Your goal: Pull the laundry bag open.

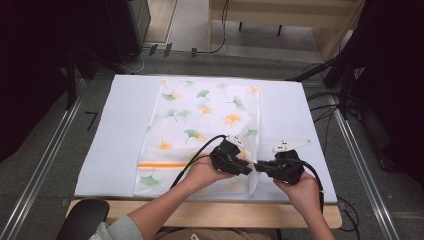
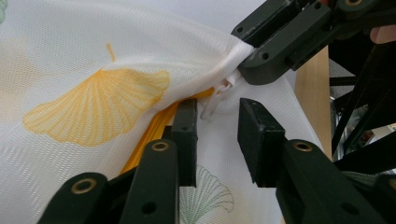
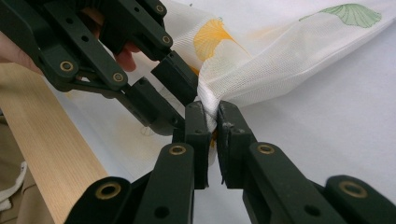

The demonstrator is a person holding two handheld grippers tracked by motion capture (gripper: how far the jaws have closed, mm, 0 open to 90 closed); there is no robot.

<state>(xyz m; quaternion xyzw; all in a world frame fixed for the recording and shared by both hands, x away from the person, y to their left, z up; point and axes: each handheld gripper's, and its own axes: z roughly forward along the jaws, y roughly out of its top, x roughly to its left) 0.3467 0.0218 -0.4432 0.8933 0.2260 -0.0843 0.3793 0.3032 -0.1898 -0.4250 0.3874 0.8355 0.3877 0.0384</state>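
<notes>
So the right gripper (image 3: pixel 212 116) has its fingers clenched on the mesh laundry bag's (image 1: pixel 200 120) near right corner, while the left gripper (image 2: pixel 217 112) sits with fingers released around the white zipper pull (image 2: pixel 219 93).

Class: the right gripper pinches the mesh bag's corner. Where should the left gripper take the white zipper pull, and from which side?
Grip the zipper pull on its thin dangling tab, probably across its flat faces. Bring the left gripper from the orange zipper side, opposite the right gripper, which bunches the mesh bag taut just beyond it.
</notes>
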